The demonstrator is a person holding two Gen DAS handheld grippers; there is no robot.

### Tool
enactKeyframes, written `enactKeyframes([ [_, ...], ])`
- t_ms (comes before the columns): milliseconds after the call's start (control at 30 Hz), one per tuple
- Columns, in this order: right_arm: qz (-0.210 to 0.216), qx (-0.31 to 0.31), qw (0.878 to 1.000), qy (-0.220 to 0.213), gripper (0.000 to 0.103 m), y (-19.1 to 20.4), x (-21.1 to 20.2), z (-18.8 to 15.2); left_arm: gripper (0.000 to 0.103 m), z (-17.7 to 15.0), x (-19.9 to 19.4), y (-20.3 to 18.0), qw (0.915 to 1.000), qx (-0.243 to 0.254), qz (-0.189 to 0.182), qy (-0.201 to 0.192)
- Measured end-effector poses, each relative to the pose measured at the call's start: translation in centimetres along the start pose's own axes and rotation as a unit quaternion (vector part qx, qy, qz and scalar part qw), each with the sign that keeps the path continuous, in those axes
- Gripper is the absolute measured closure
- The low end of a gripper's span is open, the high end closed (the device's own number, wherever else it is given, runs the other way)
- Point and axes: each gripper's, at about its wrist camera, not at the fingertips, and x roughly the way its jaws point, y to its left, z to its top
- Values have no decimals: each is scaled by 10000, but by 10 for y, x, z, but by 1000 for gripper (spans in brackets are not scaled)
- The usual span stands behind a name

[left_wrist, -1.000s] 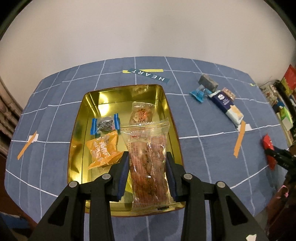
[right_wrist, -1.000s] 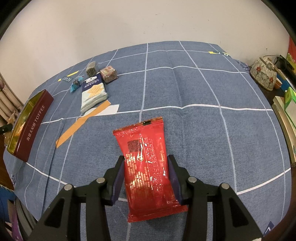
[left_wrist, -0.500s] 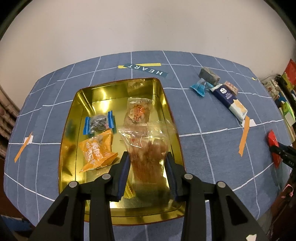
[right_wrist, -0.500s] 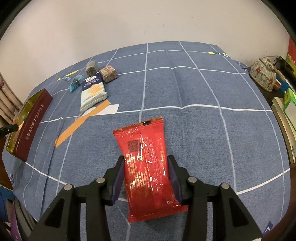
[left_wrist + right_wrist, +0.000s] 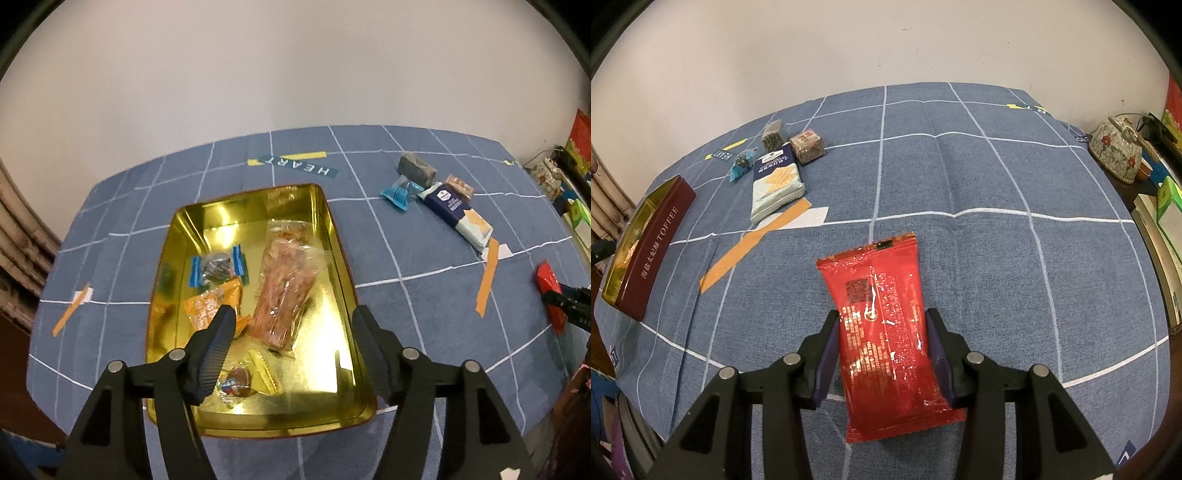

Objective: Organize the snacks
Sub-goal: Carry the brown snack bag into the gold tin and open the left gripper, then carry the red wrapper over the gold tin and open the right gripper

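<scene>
In the left wrist view the left gripper [image 5: 291,332] fills the bottom of the frame with its jaws spread wide and nothing between them, poised over the gold tin [image 5: 162,295] at centre frame. Inside the tin, a clear packet of reddish snacks [image 5: 286,291] lies lengthwise along the right half, a blue-ended candy [image 5: 218,266] sits left of it, an orange packet [image 5: 210,304] lies just below that candy, and a small wrapped sweet [image 5: 236,382] rests near the lower edge. The tin stands on the worktop, covered by a blue grid-lined cloth [image 5: 406,295]. At upper right of that frame a blue wrapper [image 5: 400,190], a grey block [image 5: 415,168] and a navy and white bar [image 5: 456,212] sit close together, with orange tape [image 5: 487,284] below them. In the right wrist view the right gripper [image 5: 882,350] occupies the lower centre, its jaws clamped on the sides of a red snack packet [image 5: 882,325], which extends up towards mid-frame above the cloth. The tin's maroon side, lettered TOFFEE, shows at the left edge, and a floral ceramic pot [image 5: 1117,155] stands at upper right.
</scene>
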Motion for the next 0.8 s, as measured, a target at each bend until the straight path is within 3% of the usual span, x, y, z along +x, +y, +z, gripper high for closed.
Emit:
enactKeyframes([
  [400, -90, -9, 9999, 56, 58, 2, 1, 0, 35, -16, -35, 4, 9998, -126, 61, -138],
  [800, -345, -47, 9991, 245, 58, 12, 0, -1, 25, -49, -74, 11, 9989, -68, 388, -243],
])
